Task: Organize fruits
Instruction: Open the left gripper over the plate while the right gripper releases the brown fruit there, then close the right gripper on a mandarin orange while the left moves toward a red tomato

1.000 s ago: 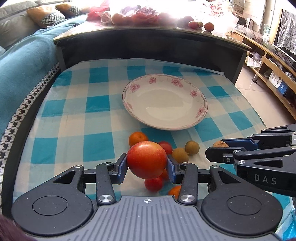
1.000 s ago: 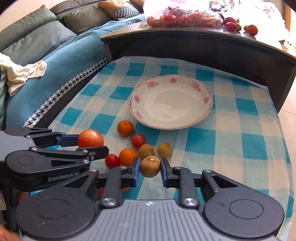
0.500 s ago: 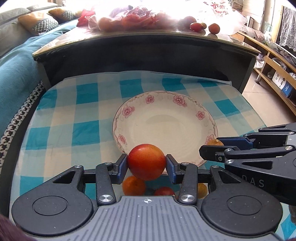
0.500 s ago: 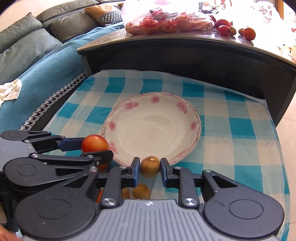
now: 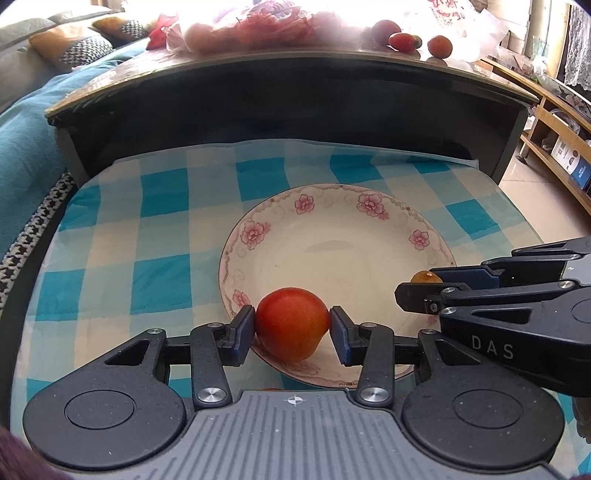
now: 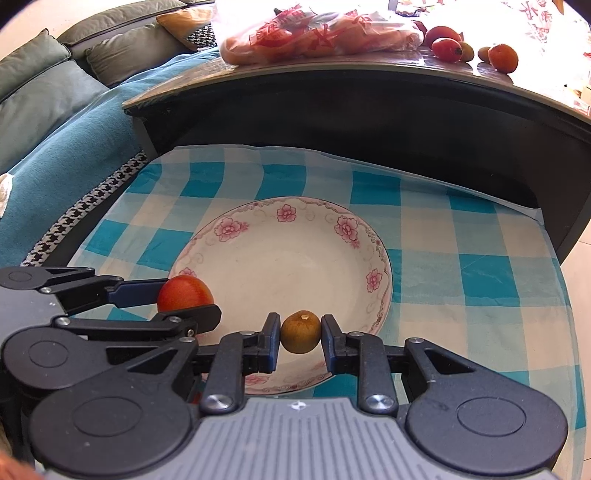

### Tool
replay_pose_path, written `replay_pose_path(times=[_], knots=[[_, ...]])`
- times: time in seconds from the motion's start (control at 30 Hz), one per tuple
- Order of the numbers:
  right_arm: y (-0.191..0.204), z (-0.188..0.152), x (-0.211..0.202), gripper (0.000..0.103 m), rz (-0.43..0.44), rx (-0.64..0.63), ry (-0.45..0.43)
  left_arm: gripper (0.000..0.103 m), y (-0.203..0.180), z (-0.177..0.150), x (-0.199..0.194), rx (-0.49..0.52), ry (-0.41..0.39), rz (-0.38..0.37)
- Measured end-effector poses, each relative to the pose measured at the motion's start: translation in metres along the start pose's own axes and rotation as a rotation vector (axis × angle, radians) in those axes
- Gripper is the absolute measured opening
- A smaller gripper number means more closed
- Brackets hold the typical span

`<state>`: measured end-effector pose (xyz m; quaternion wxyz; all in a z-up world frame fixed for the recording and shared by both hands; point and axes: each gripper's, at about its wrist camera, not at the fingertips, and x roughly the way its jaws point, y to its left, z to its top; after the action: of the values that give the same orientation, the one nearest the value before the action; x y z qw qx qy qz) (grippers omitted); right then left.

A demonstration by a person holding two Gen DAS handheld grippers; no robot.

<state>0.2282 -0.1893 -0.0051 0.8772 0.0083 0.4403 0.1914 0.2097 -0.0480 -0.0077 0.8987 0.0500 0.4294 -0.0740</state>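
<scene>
My left gripper is shut on a large red-orange fruit and holds it over the near rim of the white flowered plate. My right gripper is shut on a small brown fruit over the plate's near edge. The left gripper and its red fruit also show in the right wrist view. The right gripper with the brown fruit shows at the right of the left wrist view. The other loose fruits are hidden below the grippers.
The plate sits on a blue-and-white checked cloth. A dark raised tabletop behind holds a bag of fruit and loose fruits. A blue-covered sofa lies left; shelves stand right.
Both grippers moved forward with their fruits, from above the loose fruit pile to over the plate's near rim. The plate now looks closer and the loose fruits have dropped out of view.
</scene>
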Motion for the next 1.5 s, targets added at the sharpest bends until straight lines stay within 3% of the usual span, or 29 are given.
replay_pose_path(times=[0.67, 1.5], knots=[[-0.004, 0.002, -0.007, 0.033, 0.012, 0.023, -0.033, 0.063, 0.006, 0.001, -0.017, -0.019, -0.032, 0.004], [0.018, -0.032, -0.044, 0.034, 0.021, 0.013, -0.023, 0.067, 0.005, -0.041, -0.057, -0.033, -0.011, -0.014]])
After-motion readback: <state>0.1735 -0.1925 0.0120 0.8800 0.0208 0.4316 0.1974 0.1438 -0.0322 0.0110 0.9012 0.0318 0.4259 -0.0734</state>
